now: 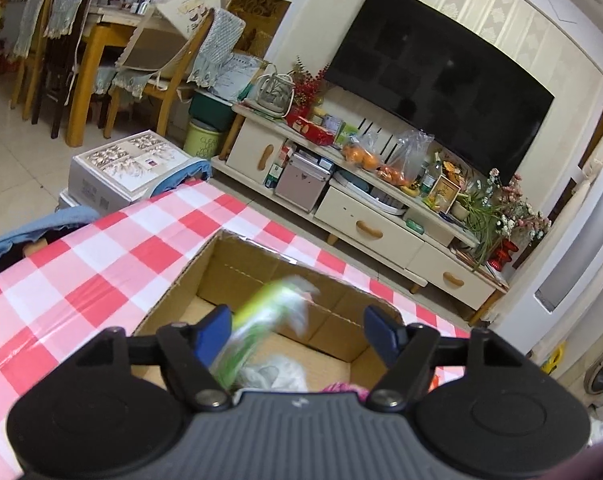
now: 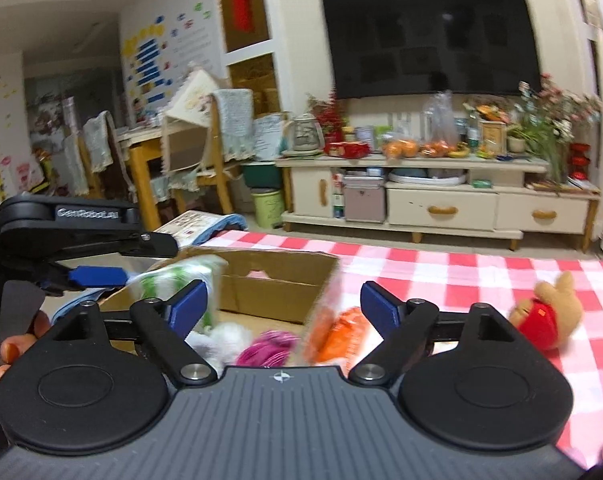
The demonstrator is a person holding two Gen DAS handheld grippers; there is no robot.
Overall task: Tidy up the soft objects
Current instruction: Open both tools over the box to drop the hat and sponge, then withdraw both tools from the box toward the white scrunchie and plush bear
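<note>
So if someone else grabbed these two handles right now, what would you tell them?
Left tool: open, green-and-white soft item blurred between its jaws over the cardboard box.
Right tool: open, orange soft item blurred just ahead of it.
In the box: a white fluffy item, something pink.
Left: bear in red shirt on the checked cloth.

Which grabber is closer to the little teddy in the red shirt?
The right one. The right gripper has the teddy just off its right side on the checked cloth. The left gripper is farther away, over by the cardboard box.
</note>
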